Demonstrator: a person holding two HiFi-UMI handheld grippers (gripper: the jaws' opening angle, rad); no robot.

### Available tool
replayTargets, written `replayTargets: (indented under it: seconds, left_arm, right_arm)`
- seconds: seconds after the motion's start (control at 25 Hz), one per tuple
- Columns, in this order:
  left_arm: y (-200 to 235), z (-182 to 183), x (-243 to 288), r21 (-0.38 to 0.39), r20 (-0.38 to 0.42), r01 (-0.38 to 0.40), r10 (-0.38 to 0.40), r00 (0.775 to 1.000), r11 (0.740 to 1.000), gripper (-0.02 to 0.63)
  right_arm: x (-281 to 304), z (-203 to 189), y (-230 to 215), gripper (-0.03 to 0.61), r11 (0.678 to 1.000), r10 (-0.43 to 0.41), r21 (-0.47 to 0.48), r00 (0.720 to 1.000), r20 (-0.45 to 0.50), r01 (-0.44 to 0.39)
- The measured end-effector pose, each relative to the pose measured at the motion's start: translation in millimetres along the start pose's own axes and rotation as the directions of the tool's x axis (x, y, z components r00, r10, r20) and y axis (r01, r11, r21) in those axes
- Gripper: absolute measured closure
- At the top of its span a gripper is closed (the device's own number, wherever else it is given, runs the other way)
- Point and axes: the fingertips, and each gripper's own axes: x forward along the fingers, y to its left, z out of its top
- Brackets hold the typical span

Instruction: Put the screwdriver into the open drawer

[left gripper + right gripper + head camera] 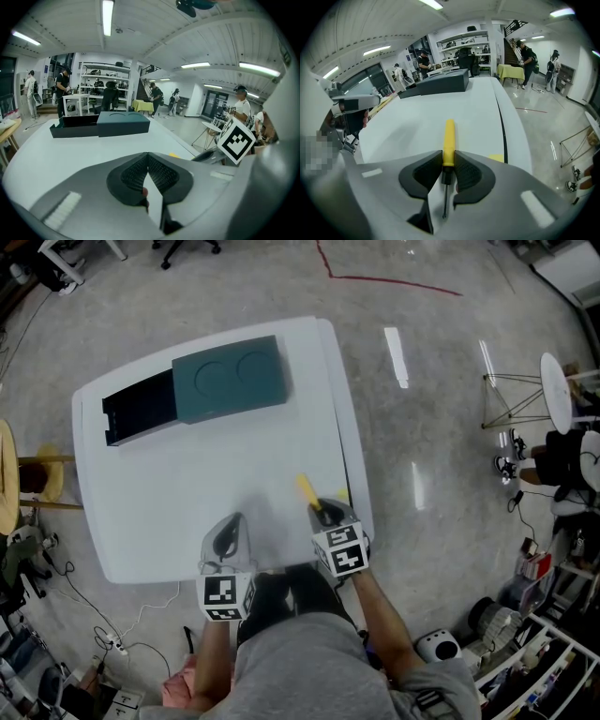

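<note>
A yellow-handled screwdriver (449,140) lies on the white table (206,484) near its front right edge, handle pointing away from me. My right gripper (448,164) has its pads pressed on the handle's lower end, with the dark collar and metal shaft running back between the jaws. The head view shows the screwdriver (307,491) sticking out ahead of the right gripper (328,514). My left gripper (227,538) rests over the table's front edge, shut with nothing in it (146,176). The dark teal drawer unit (231,378) stands at the far side, its black drawer (139,409) pulled open to the left.
A small yellow tag (497,158) lies on the table right of the screwdriver. Beyond the table's right edge is bare glossy floor (441,427). A wooden chair (28,479) stands at the left. People and shelving fill the far background of the gripper views.
</note>
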Motion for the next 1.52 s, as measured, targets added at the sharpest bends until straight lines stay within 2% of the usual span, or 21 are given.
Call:
replayTargets:
  seconds: [0.28,0.64,1.04,1.32,1.52]
  left_arm:
    - [7.2,9.3,-9.2,0.003,0.026,-0.022,0.022,0.999,1.0,0.603]
    - [7.6,42.6,-27.8,0.031,0.098,-0.049,0.046,0.994,0.998,0.603]
    - [10.7,71.1,-60.0,0.044,0.186,-0.109,0.099,0.978,0.993,0.601]
    - [26.2,78.4,-94.8,0.026,0.23,-0.178,0.168,0.959,0.984,0.603]
    - [38.2,80.1,-119.5,-0.003,0.264,-0.236,0.228,0.937,0.972,0.601]
  right_arm:
    - [-6.2,16.1,0.4,0.499,1.0,0.001,-0.014,0.999,0.033,0.0]
    - [-41.8,65.3,10.0,0.499,0.999,0.01,-0.042,0.985,0.17,-0.003]
    - [-92.0,116.8,42.2,0.499,0.991,0.062,-0.129,0.94,0.336,-0.019]
    - [-113.8,135.6,75.6,0.499,0.981,0.119,-0.188,0.908,0.402,-0.046]
    - [-124.9,140.7,99.2,0.499,0.971,0.165,-0.23,0.888,0.428,-0.069]
